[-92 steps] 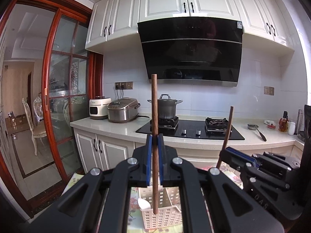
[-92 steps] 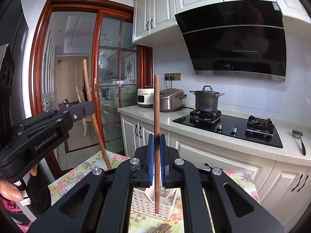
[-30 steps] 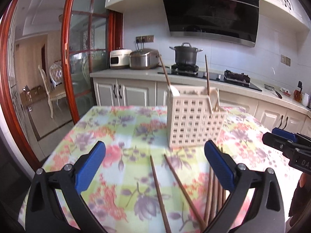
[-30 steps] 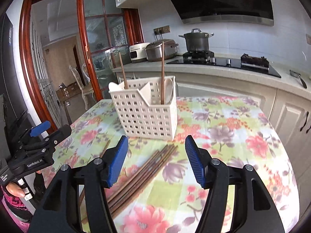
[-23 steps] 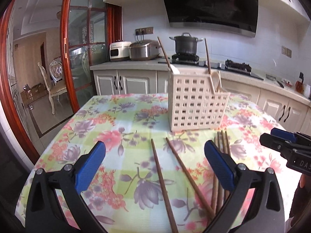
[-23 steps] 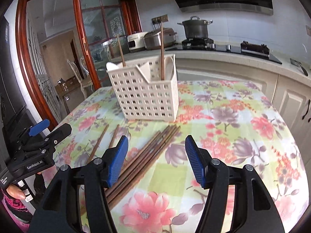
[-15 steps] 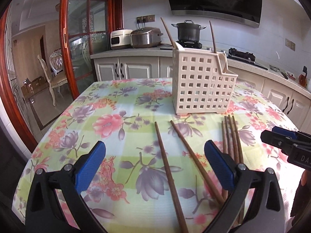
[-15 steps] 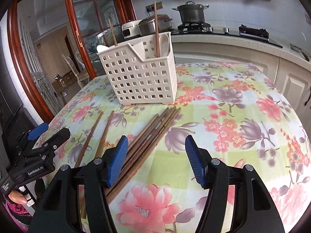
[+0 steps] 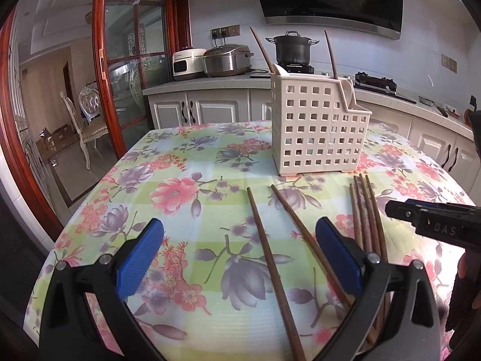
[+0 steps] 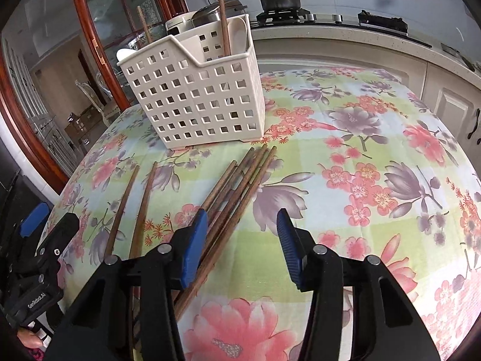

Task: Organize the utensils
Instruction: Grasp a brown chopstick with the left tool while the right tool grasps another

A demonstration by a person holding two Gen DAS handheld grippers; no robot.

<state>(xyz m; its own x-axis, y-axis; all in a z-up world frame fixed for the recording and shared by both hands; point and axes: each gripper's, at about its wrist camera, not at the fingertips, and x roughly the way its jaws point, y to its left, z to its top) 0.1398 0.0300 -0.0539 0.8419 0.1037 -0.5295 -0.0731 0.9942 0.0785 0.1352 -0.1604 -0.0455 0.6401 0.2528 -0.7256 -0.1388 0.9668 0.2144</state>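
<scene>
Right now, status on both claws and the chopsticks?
Left claw open over two loose chopsticks. Right claw closing, empty, beside the bundle. Basket holds two. Nothing blocking.

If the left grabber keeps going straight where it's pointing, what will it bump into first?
Probably the two loose chopsticks lying on the flowered tablecloth. The left gripper is open and tilted downward, with those sticks running between its fingers. The white basket stands farther back, though depth is hard to judge.

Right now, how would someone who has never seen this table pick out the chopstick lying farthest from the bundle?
Start at the white perforated utensil basket on the floral tablecloth. In front of it lie a tight bundle of chopsticks and two loose ones. Yours is the outer loose chopstick, with bare cloth beyond it.
</scene>
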